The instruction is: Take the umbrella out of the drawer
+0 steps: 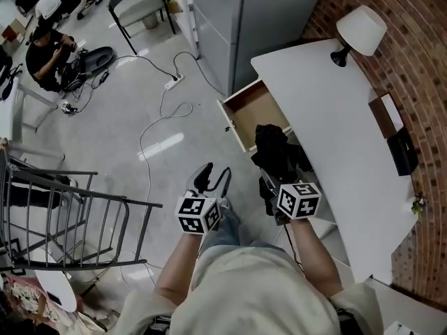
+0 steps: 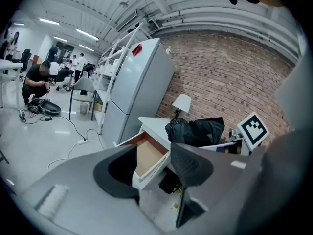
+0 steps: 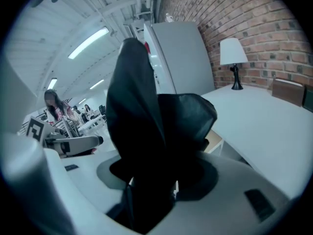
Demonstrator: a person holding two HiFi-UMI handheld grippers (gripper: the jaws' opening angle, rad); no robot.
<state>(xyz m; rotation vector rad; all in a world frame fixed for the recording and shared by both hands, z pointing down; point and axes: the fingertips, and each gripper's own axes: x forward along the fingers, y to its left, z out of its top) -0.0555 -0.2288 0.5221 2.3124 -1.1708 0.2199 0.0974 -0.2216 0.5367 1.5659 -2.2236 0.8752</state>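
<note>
A folded black umbrella (image 1: 274,147) is lifted above the open wooden drawer (image 1: 246,110) of the white desk (image 1: 335,124). My right gripper (image 1: 277,178) is shut on it. In the right gripper view the umbrella's dark fabric (image 3: 146,111) fills the space between the jaws of my right gripper (image 3: 156,177) and rises above them. My left gripper (image 1: 213,178) hangs over the floor left of the drawer, open with nothing in it. In the left gripper view, my left gripper (image 2: 151,168) frames the drawer (image 2: 146,153), whose inside looks bare, and the umbrella (image 2: 195,131) is to the right.
A white lamp (image 1: 357,32) stands at the desk's far end, and dark items (image 1: 401,149) lie by the brick wall. A grey cabinet (image 1: 237,19) stands beyond the drawer. Cables and a power strip (image 1: 173,82) lie on the floor. A metal rack (image 1: 63,215) stands at the left.
</note>
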